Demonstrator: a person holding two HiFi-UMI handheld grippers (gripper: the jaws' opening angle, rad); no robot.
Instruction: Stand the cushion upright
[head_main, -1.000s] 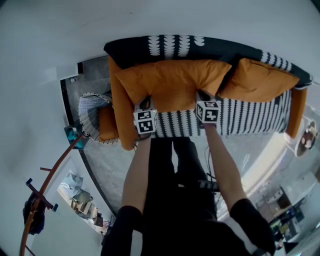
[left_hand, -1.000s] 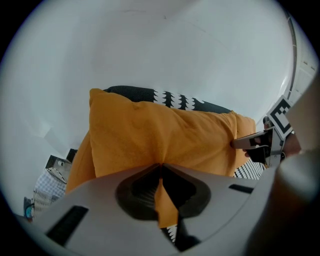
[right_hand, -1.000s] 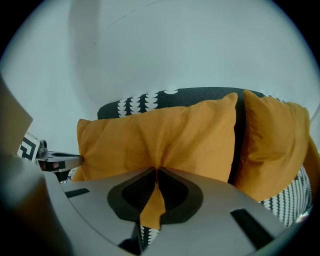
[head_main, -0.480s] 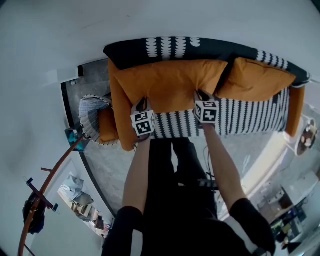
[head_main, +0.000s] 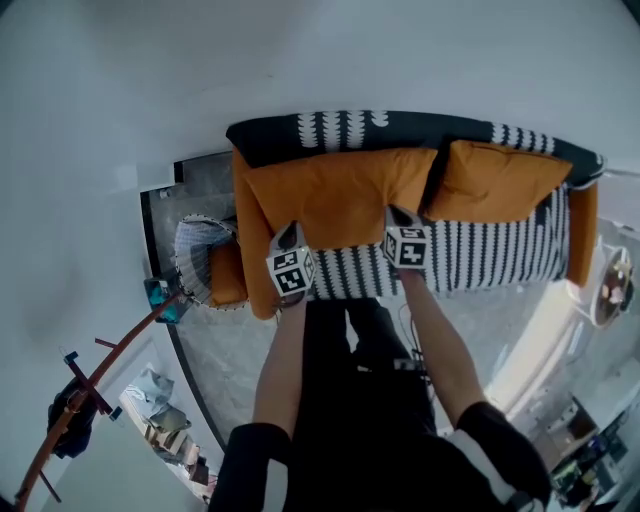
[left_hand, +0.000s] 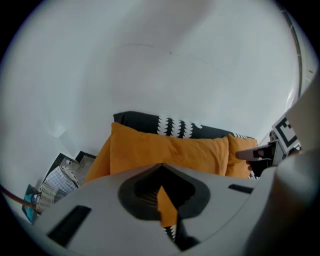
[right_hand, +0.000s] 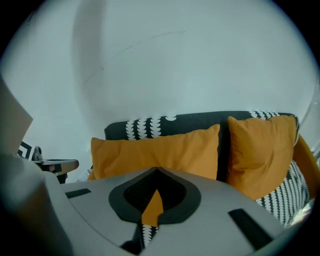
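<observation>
The left gripper (head_main: 288, 230) and right gripper (head_main: 395, 213) have just closed their jaws on nothing, while the orange cushion (head_main: 340, 190) stands mid-frame against the sofa back (head_main: 400, 128), so the task looks finished.

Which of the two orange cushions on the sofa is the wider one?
The left cushion: it is long and rectangular, while the right cushion is squarer.

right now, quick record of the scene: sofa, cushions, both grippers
sofa: black-and-white pattern, against the wall
wide cushion: orange, leaning on the backrest
small cushion: orange, leaning on the backrest beside it
left gripper: shut, at the wide cushion's lower edge; grip unclear
right gripper: shut, at the same edge; grip unclear
</observation>
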